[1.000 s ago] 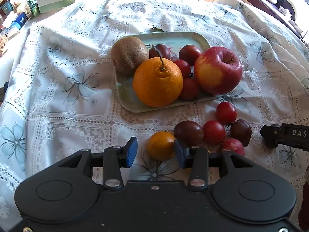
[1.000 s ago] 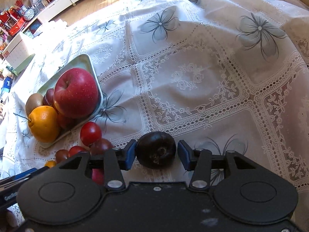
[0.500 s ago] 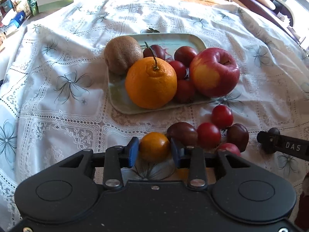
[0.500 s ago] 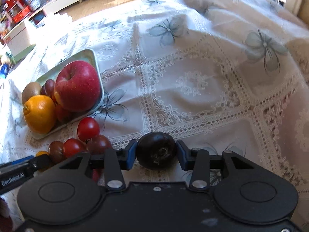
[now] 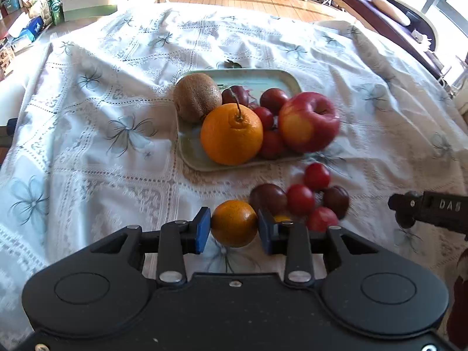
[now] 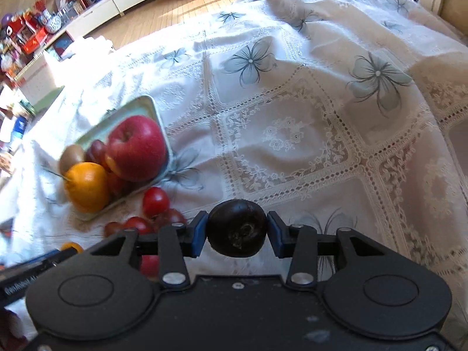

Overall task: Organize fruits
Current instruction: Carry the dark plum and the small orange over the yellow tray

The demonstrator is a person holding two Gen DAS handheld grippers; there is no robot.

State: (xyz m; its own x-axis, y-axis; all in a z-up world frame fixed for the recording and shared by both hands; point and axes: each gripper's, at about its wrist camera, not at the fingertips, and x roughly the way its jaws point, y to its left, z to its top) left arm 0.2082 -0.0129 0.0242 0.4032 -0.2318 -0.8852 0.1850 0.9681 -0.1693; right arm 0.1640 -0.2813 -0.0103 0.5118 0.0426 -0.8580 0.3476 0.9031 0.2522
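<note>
My left gripper (image 5: 234, 229) is shut on a small orange fruit (image 5: 234, 223), held just above the white lace tablecloth. My right gripper (image 6: 237, 235) is shut on a dark plum (image 6: 237, 232), lifted over the cloth. A pale green tray (image 5: 272, 77) holds a kiwi (image 5: 197, 96), a big orange (image 5: 231, 134), a red apple (image 5: 308, 121) and several small red fruits. It also shows in the right wrist view (image 6: 146, 108). Several loose red and dark plums (image 5: 299, 199) lie in front of the tray.
The right gripper's black side (image 5: 433, 207) shows at the left wrist view's right edge. Shelves with boxes (image 6: 26, 35) and wooden floor lie beyond the table. A dark sofa (image 5: 374, 3) stands at the far right.
My left gripper closed on the small orange fruit and lifted it slightly. My right gripper kept hold of the dark plum and rose, tilting its view.
</note>
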